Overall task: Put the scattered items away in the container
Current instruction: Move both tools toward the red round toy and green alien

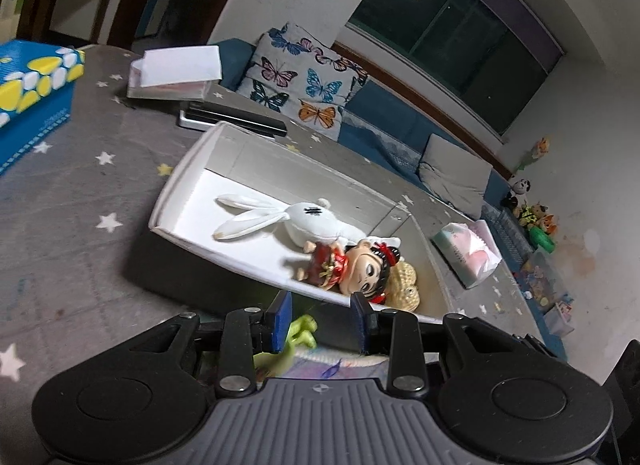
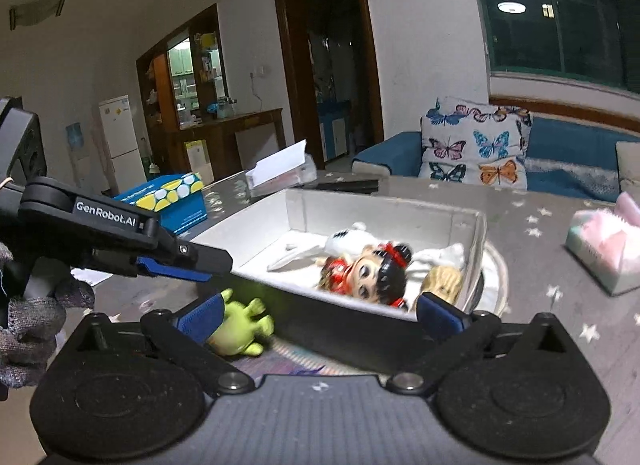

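A white open box (image 1: 182, 181) (image 2: 460, 221) stands on the grey star-patterned table. Inside lie a white plush rabbit (image 1: 304, 217) (image 2: 348, 239), a black-haired doll in red (image 1: 360, 265) (image 2: 372, 273) and a tan knitted toy (image 1: 404, 285) (image 2: 442, 281). A green toy figure (image 1: 302, 331) (image 2: 240, 325) lies on the table outside the box, by its near wall. My left gripper (image 1: 322, 319) (image 2: 188, 265) is open, just above the green toy. My right gripper (image 2: 320, 313) is open wide and empty, facing the box wall, the green toy by its left finger.
A blue and yellow box (image 1: 32, 93) (image 2: 172, 201) stands at the left. A clear case with white card (image 1: 176, 73) (image 2: 280, 171) and a dark flat device (image 1: 232, 121) lie behind the box. A pink tissue pack (image 1: 468, 253) (image 2: 604, 245) lies at the right. A sofa (image 2: 560, 153) runs behind.
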The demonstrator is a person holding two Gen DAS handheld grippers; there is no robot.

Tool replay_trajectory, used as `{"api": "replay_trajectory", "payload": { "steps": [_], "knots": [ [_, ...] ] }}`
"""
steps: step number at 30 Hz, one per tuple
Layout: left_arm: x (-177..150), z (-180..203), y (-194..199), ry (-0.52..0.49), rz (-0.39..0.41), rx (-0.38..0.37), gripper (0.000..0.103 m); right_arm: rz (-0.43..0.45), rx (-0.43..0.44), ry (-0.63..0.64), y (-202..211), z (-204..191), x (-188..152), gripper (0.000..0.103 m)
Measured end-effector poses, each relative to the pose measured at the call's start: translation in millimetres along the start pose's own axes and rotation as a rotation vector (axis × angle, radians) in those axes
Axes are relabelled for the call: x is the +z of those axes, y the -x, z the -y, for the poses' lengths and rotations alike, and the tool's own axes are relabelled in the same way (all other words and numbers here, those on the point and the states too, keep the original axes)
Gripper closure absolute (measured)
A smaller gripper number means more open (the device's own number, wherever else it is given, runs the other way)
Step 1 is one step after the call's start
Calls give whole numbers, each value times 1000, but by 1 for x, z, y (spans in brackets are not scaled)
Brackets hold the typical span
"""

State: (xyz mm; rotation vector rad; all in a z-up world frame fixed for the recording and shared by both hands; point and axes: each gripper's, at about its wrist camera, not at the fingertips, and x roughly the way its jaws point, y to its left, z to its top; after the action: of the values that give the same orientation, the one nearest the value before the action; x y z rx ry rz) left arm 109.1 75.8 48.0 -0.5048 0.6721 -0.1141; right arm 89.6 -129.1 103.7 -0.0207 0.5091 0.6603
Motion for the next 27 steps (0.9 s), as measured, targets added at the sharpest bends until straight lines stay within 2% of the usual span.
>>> {"api": "replay_trajectory", "payload": {
  "steps": [12,27],
  "knots": [
    [-23,-26,27,24,14,53,69,-71,90,48,-15,-37,-26,0],
    [-41,-43,31,58,-29,45,68,-168,186,98,-42,-74,-44,2]
  ]
}}
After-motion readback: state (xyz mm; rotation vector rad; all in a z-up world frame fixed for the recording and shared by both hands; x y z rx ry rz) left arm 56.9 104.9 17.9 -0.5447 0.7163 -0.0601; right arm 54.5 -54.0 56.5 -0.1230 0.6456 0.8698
